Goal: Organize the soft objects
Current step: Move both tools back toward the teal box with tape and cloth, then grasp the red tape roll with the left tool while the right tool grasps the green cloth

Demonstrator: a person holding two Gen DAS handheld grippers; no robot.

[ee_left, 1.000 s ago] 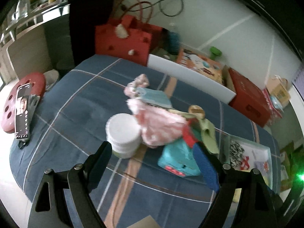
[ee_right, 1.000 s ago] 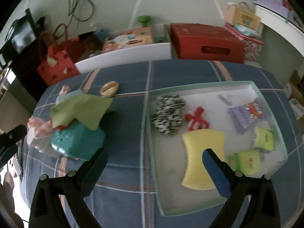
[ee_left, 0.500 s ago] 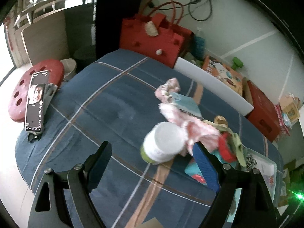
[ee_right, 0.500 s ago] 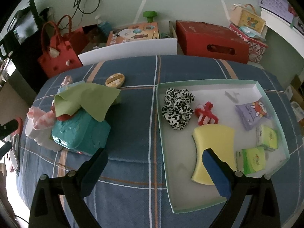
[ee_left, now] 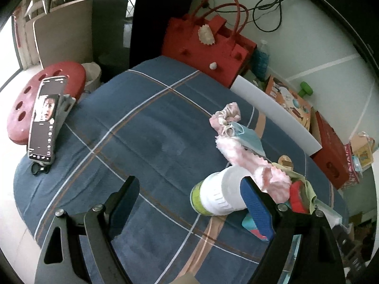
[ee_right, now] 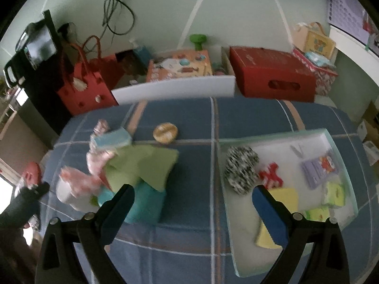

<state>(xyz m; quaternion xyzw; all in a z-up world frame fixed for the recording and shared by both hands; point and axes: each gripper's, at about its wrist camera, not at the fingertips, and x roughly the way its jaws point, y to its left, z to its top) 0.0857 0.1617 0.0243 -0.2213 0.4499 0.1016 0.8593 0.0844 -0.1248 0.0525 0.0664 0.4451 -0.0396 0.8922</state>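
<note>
The left gripper point(ee_left: 189, 196) stands wide open with nothing between its blue-padded fingers point(ee_left: 254, 207); it hangs above bare blue plaid bedspread point(ee_left: 146, 127), and its right-side finger overlaps the lidded end of a white plastic jar with a green label point(ee_left: 216, 195) lying on its side. The right gripper point(ee_right: 193, 203) is likewise spread wide and empty, over the strip of cloth between the pile and a shallow pale-green tray point(ee_right: 343, 165).

Leaning against the jar is a fluffy pink fabric piece point(ee_left: 255, 168), probably the next soft thing to sort. It runs back toward a light-blue face mask point(ee_left: 246, 137) and a pink ruffled scrunchie point(ee_left: 226, 116). Beyond it sit a folded green cloth point(ee_right: 142, 165) and a teal plastic toy point(ee_right: 144, 203) under that cloth.

The pink piece looks light, limp and easily crushed without harm; it will sag and trail when lifted. A pinch into its thick middle, away from the jar, seems safest, since the jar could roll if the fabric drags it. The mask's ear loops may snag the pink fabric.

In the tray already lie a black-and-white spotted scrunchie point(ee_right: 241, 169), a red-and-white knotted tie point(ee_right: 271, 176), a yellow sponge point(ee_right: 284, 198) and small packets.
</note>
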